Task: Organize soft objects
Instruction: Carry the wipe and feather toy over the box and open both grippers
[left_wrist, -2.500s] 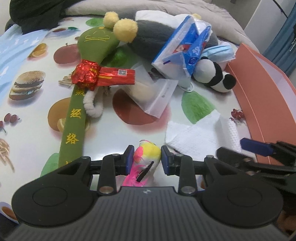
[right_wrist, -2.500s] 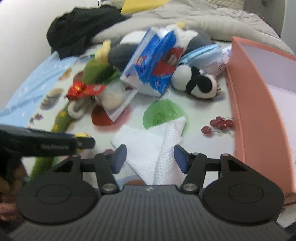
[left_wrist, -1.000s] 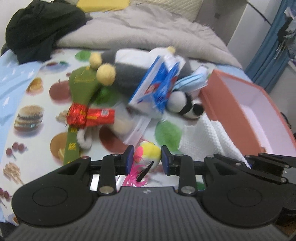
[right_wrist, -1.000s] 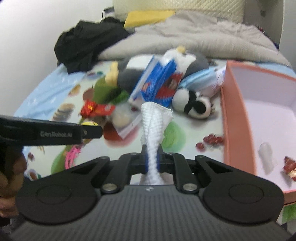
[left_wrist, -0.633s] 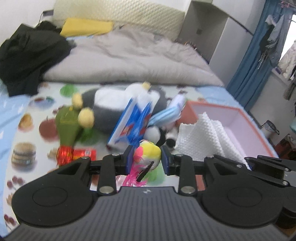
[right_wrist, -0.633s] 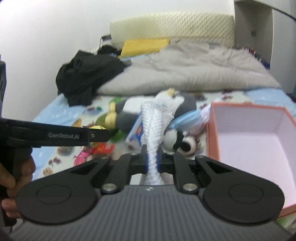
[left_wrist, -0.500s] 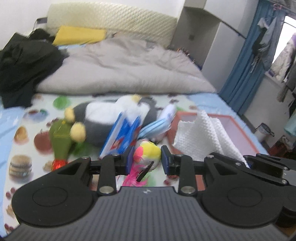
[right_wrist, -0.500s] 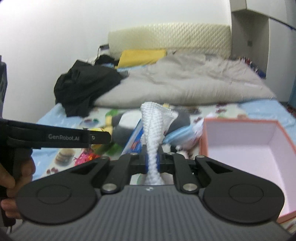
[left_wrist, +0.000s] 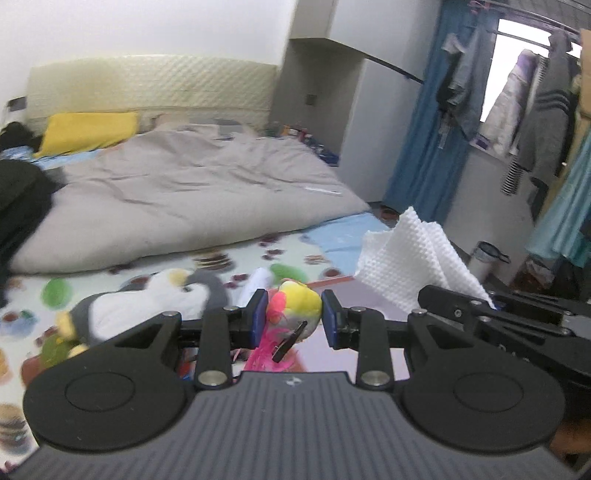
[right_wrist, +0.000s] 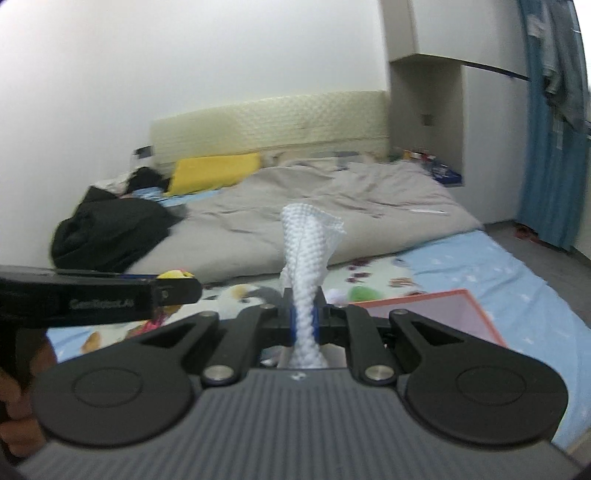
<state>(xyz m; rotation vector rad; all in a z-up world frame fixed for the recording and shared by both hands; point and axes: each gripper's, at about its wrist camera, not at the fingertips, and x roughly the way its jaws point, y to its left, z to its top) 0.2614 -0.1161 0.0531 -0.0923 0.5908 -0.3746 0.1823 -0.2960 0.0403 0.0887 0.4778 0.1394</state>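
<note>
Small yellow-pink plush toy (left_wrist: 293, 308) sitting clamped in left gripper (left_wrist: 294, 318); right gripper (right_wrist: 303, 318) pinching white waffle-textured cloth (right_wrist: 308, 251); orange-walled box (right_wrist: 439, 308) interior mostly hidden.

Between the blue pads of the black left gripper (left_wrist: 294, 317) sits a small plush toy (left_wrist: 295, 309), yellow-green on top with neon pink fringe below. The black right gripper (right_wrist: 304, 319) pinches a white waffle-textured cloth (right_wrist: 308, 251). Ahead and below lie a grey-and-white plush penguin (left_wrist: 155, 306), a mat (left_wrist: 251, 258) printed with fruit and burgers, an orange box (right_wrist: 436, 308) with pale pink inside, and beyond it a grey duvet (left_wrist: 184, 199) and a yellow pillow (right_wrist: 216, 173).
</note>
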